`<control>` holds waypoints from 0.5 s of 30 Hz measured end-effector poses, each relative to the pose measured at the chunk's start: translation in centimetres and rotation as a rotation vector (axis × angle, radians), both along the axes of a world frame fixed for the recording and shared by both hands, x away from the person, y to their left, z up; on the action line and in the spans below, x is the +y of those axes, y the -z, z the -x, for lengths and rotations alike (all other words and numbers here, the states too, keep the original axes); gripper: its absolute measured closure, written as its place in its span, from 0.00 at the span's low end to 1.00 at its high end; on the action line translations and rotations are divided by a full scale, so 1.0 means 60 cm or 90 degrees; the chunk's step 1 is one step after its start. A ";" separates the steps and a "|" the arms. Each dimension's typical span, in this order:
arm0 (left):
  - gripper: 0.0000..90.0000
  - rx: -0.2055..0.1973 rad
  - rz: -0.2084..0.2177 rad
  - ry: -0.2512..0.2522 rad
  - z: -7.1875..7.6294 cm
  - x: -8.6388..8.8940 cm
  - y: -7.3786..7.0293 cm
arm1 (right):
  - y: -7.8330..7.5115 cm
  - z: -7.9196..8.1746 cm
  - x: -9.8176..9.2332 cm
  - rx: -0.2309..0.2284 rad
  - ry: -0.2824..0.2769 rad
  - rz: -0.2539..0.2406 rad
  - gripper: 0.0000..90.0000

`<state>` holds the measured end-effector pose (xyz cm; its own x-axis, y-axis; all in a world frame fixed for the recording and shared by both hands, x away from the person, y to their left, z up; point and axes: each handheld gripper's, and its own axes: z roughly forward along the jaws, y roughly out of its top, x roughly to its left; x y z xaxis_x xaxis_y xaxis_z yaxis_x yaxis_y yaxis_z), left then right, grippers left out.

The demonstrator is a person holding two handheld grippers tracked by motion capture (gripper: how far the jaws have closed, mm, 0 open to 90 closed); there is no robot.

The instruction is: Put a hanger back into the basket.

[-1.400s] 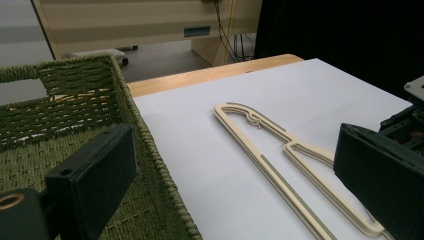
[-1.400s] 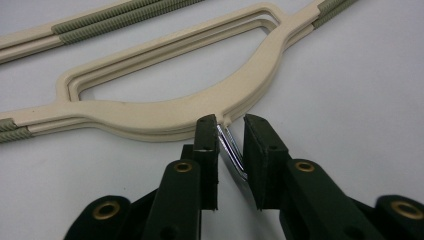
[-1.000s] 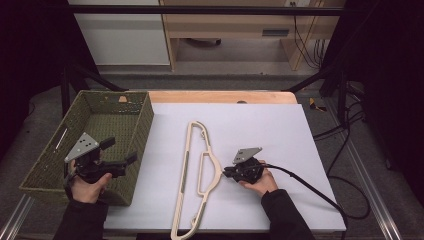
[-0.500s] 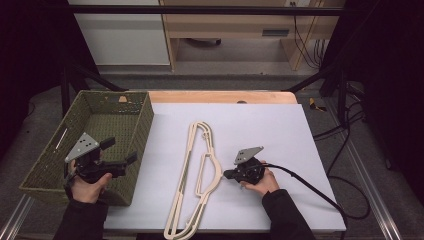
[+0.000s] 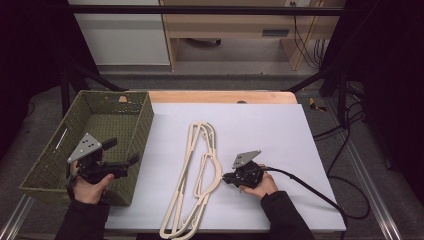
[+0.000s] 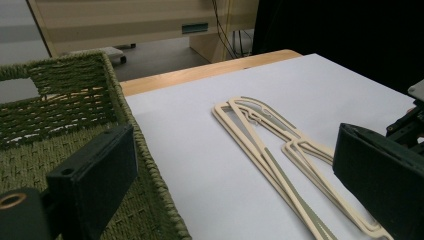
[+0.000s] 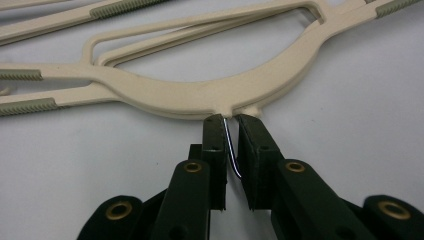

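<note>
Cream plastic hangers (image 5: pixel 196 175), a stack of at least two, lie flat on the white table top (image 5: pixel 280 130), between the two hands, just right of the green woven basket (image 5: pixel 75 145). Right gripper (image 5: pixel 226 178) sits low on the table at the hangers' right side; in the right gripper view its jaws are nearly together, pinching the thin metal hook (image 7: pixel 231 152) where it joins the hanger neck. Its jaws have just been reopening slightly, hook between them. Left gripper (image 5: pixel 121 156) hovers over the basket's near right corner, jaws spread wide, holding nothing.
</note>
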<state>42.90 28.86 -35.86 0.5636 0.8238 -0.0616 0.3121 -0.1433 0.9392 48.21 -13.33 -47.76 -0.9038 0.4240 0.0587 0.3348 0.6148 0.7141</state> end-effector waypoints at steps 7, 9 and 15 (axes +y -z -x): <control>0.05 0.001 -0.002 0.016 0.005 -0.015 -0.002 | -0.006 0.003 -0.002 -0.004 -0.029 -0.007 0.99; 0.05 -0.001 -0.009 0.026 0.007 -0.022 -0.003 | -0.012 0.004 -0.004 -0.012 -0.022 -0.013 0.99; 0.05 0.008 -0.036 0.070 0.019 -0.070 -0.005 | -0.035 0.007 -0.011 -0.022 -0.017 -0.027 0.99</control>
<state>41.74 24.64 -35.56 0.6502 0.7594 -0.0243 0.3031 -0.2300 0.9248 47.79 -14.02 -45.65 -0.9165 0.3976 0.0441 0.2931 0.5923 0.7505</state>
